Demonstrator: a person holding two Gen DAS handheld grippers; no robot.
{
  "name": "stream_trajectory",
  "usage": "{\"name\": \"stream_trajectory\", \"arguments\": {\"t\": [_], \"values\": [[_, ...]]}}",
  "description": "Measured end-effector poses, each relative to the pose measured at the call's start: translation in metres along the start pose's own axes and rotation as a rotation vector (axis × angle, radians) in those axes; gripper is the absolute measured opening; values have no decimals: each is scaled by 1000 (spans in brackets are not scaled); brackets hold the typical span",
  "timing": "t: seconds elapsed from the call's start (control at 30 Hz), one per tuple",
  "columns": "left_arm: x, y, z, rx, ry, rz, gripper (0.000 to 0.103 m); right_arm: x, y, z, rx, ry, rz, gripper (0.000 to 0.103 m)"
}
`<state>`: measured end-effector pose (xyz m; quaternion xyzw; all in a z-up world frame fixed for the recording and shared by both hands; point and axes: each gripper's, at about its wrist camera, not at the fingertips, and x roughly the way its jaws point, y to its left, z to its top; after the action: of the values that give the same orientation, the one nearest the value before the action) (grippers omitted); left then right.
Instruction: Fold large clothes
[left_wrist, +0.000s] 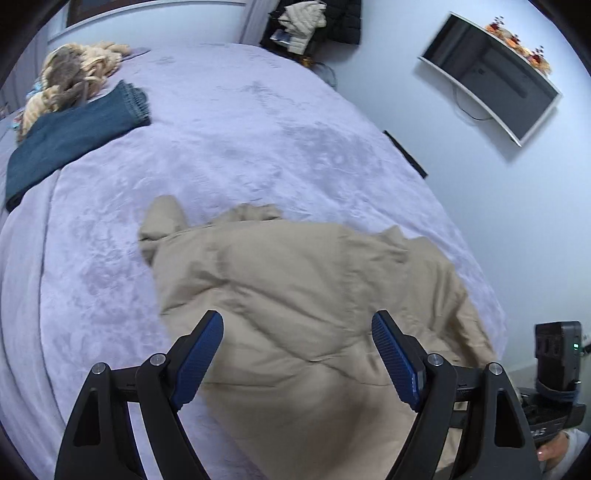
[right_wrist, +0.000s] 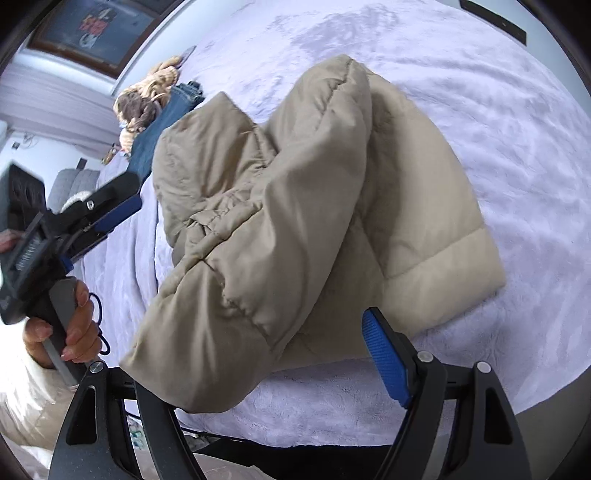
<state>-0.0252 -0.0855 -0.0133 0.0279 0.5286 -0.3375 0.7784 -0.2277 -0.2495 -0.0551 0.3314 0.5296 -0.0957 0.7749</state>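
Observation:
A beige quilted puffer jacket (left_wrist: 295, 288) lies bunched on the lavender bed cover (left_wrist: 229, 140). My left gripper (left_wrist: 297, 332) is open and hovers just above the jacket, jaws wide apart, holding nothing. In the right wrist view the jacket (right_wrist: 295, 206) lies partly folded, a sleeve draped toward me over the bed's near edge. My right gripper (right_wrist: 280, 343) is open; its right finger (right_wrist: 384, 354) shows beside the jacket, and the sleeve hides the left fingertip. The left gripper also shows in the right wrist view (right_wrist: 110, 214), held in a hand at the left.
Folded blue jeans (left_wrist: 74, 136) and a tan knit pile (left_wrist: 70, 77) lie at the bed's far left. Dark and light clothes (left_wrist: 314, 22) hang beyond the bed's far end. A wall TV (left_wrist: 491, 77) is on the right wall. The bed edge (right_wrist: 332, 435) runs close below my right gripper.

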Motion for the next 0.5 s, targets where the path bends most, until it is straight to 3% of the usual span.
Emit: {"name": "stream_trajectory", "arguments": {"t": [0.1, 0.23, 0.4, 0.5], "values": [[19, 42, -6, -117, 30, 16, 83, -5, -8, 4, 20, -8, 35, 82], [45, 71, -13, -213, 63, -29, 83, -10, -17, 14, 46, -20, 141, 83], [61, 62, -10, -190, 58, -28, 83, -9, -41, 40, 199, -5, 341, 86], [68, 53, -7, -168, 57, -19, 83, 10, -46, 61, 215, 40, 315, 86]]}}
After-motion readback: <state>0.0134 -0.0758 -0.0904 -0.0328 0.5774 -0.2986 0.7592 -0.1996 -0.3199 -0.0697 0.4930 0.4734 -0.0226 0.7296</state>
